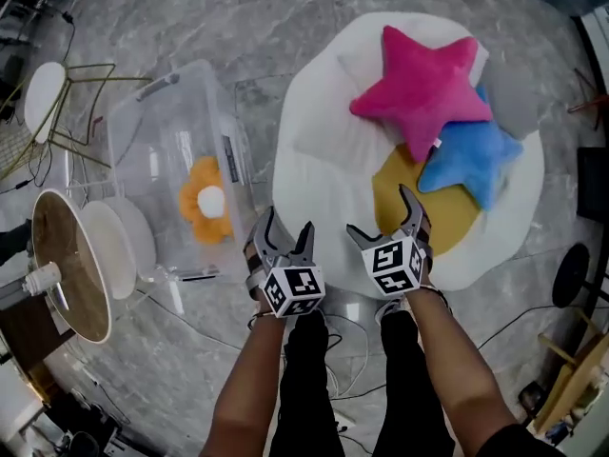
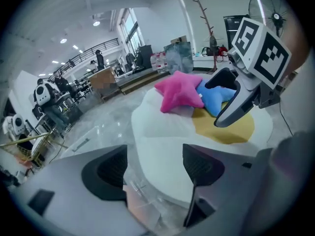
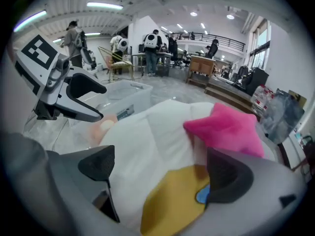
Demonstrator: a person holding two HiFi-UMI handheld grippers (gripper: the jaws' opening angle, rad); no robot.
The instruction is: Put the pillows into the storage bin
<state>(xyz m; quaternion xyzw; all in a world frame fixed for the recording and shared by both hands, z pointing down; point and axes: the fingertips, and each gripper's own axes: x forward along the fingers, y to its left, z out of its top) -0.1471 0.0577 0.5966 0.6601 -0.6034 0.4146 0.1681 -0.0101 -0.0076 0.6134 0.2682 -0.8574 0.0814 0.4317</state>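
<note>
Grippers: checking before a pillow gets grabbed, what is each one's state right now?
Left gripper: open, nothing between its jaws.
Right gripper: open, nothing between its jaws.

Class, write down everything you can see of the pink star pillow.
The pink star pillow is a plush five-pointed star in bright magenta, soft and puffy-looking, with a small white tag near its lower point. It lies flat on the big white cushion, and its lower points overlap the blue star pillow and the yellow pillow. It lies outside the clear storage bin.
</note>
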